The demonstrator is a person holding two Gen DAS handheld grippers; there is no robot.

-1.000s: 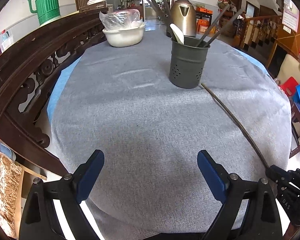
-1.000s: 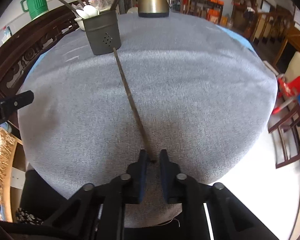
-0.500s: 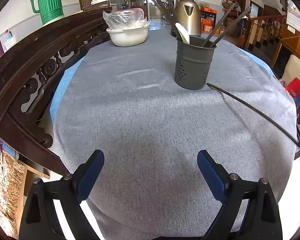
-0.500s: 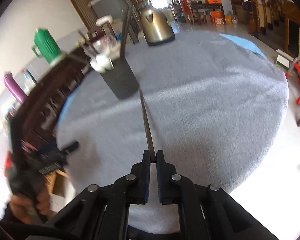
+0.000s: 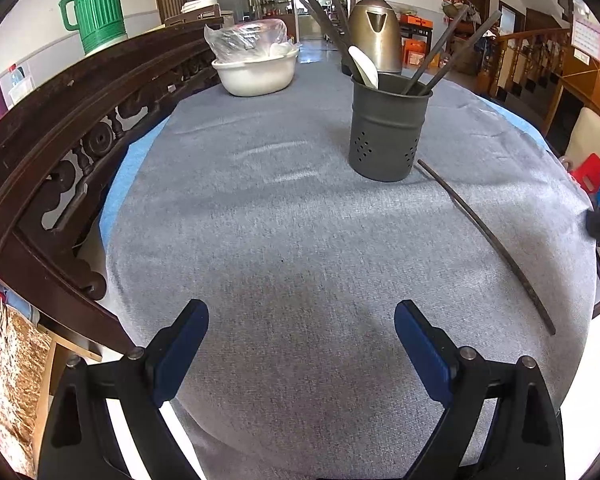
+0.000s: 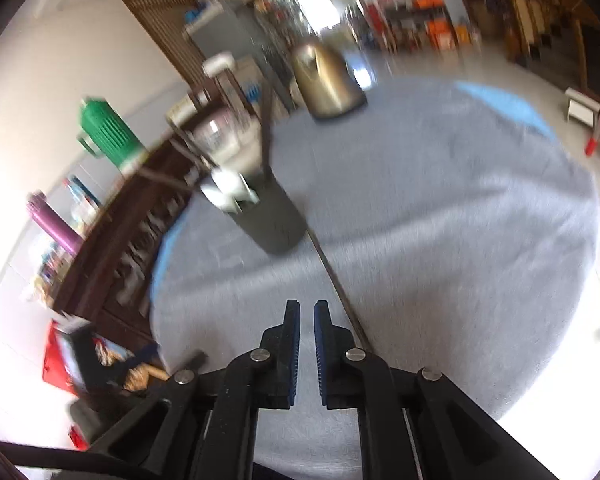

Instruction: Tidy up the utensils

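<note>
A dark grey perforated utensil holder (image 5: 387, 128) stands on the grey tablecloth (image 5: 300, 220) and holds several dark chopsticks and a white spoon (image 5: 363, 67). One long dark chopstick (image 5: 488, 240) lies flat on the cloth to its right, free of any gripper. My left gripper (image 5: 300, 344) is open and empty at the near table edge. My right gripper (image 6: 307, 312) is nearly closed with a narrow gap and holds nothing; the chopstick (image 6: 336, 284) lies just right of its fingers. The holder (image 6: 272, 216) is blurred ahead of it.
A white basin (image 5: 256, 74) with a plastic bag and a brass kettle (image 5: 374, 32) stand at the far side. A dark carved wooden chair back (image 5: 60, 128) runs along the left. A green jug (image 5: 96, 8) stands behind it. The table edge drops off at right.
My right gripper has let go of the chopstick, which dropped back flat onto the cloth. The right gripper lifted and swung, its view blurred. The left gripper stayed open in place.
</note>
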